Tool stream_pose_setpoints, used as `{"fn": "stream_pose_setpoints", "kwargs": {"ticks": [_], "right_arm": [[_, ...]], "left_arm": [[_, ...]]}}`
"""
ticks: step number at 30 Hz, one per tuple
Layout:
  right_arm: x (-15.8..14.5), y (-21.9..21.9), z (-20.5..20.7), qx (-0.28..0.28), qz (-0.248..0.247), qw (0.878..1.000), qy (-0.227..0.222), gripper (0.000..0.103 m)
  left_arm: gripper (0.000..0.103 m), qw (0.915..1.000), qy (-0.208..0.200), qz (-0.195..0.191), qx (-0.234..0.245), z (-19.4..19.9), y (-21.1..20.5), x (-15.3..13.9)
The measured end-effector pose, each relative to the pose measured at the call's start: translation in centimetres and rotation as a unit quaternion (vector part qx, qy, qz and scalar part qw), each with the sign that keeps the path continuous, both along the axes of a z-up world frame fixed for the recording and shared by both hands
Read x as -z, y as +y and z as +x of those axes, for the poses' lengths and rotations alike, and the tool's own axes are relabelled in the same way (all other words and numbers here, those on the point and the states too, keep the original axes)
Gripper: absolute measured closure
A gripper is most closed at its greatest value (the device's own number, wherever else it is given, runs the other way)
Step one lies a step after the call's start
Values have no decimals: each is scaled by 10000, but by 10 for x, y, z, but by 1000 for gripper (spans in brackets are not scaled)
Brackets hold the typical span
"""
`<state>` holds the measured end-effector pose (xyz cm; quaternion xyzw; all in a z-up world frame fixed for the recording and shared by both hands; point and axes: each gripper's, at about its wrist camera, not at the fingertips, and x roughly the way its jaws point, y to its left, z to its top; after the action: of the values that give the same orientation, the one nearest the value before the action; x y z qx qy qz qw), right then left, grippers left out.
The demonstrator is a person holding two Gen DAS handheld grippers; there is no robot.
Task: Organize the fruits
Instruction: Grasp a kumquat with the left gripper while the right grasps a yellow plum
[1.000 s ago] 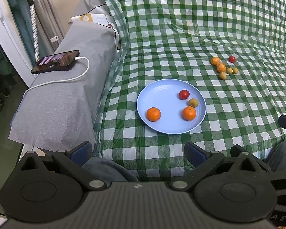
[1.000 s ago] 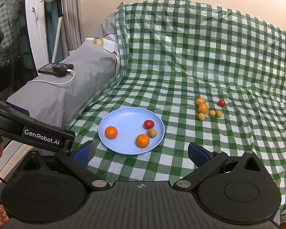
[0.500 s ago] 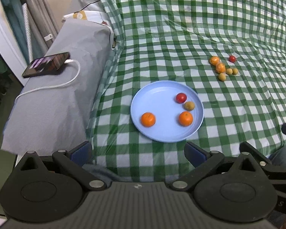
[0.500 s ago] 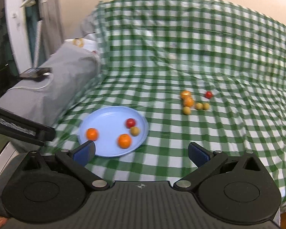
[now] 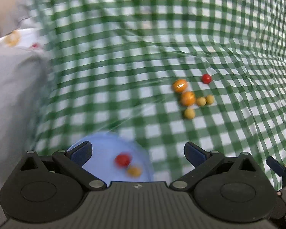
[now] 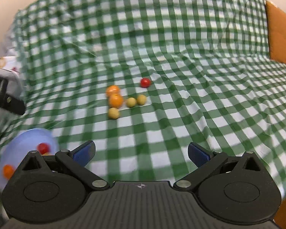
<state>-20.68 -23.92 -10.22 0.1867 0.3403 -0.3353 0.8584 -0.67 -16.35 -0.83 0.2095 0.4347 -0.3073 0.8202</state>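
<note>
Both left tongs and right tongs gape, released. Six small round, smooth fruits cluster on the crinkled green-checked plastic cloth. The round pale-blue plate holds others. No legible writing.

The checked cloth is seen from above by both wrist views; the loose fruits are shared.

Checked cloth, orange cushion
</note>
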Motion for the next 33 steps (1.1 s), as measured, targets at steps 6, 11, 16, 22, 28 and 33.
{"fn": "stream_pose_setpoints", "kwargs": {"ticks": [6,11,16,22,28,33], "right_arm": [[51,-74,52,355,-245,9991,46,1],[90,-116,91,279,-415,9984,272,1],[115,-132,115,69,-541,9982,246,1],[116,-135,122,-61,-481,9987,143,1],[114,-135,123,-213,-710,9970,242,12],[109,-124,122,-603,-664,9960,30,57]], "left_arm": [[0,9991,302,-52,301,43,-93,52],[0,9977,582,17,348,70,-148,99],[0,9972,598,161,430,88,-172,128],[0,9956,896,-90,256,112,-157,132],[0,9924,1201,-242,68,122,-145,136],[22,9922,1120,-129,531,104,-154,136]]}}
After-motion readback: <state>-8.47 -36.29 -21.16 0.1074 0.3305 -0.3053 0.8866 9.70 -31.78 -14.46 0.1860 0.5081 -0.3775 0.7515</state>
